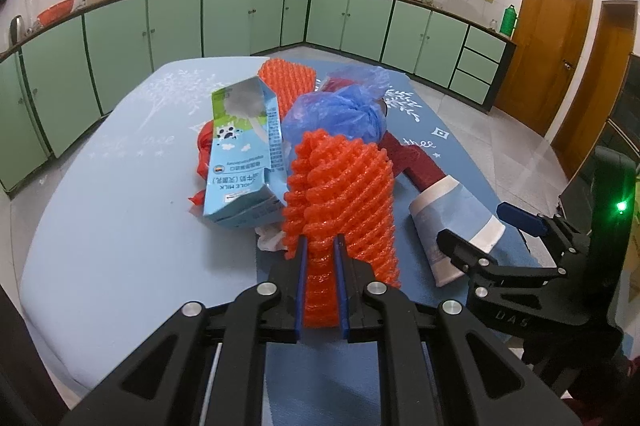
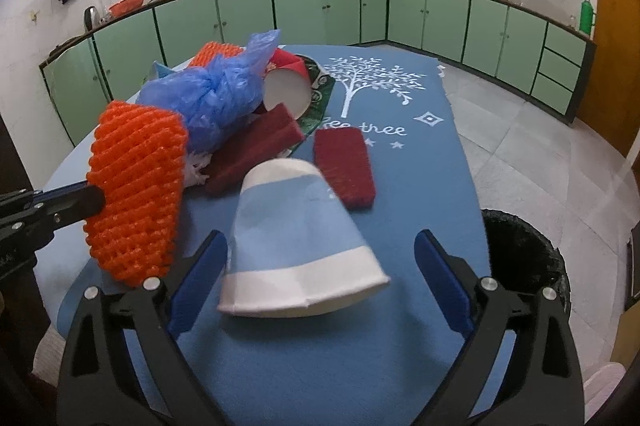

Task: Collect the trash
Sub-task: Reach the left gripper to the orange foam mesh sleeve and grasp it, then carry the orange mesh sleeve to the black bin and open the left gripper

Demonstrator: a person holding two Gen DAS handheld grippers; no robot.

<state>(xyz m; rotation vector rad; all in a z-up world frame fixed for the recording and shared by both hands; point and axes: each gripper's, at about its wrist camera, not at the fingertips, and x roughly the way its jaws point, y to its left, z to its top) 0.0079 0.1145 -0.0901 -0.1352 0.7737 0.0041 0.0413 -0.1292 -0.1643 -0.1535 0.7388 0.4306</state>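
Note:
My left gripper (image 1: 323, 246) is shut on an orange foam net sleeve (image 1: 340, 193), held up over the blue tablecloth (image 1: 120, 226); the same sleeve (image 2: 136, 193) shows at the left of the right wrist view. A white and light blue paper cup (image 2: 296, 226) lies on its side on the cloth. My right gripper (image 2: 320, 246) stands open around it, its right pad clearly apart from the cup. From the left wrist view the cup (image 1: 452, 222) and the right gripper (image 1: 474, 224) are at the right.
A pile on the table holds a blue milk carton (image 1: 244, 161), a knotted blue plastic bag (image 2: 208, 93), a second orange net (image 1: 286, 81), a red paper cup (image 2: 286, 85) and two dark red pads (image 2: 344, 165). A black bin (image 2: 524, 258) stands on the floor at right.

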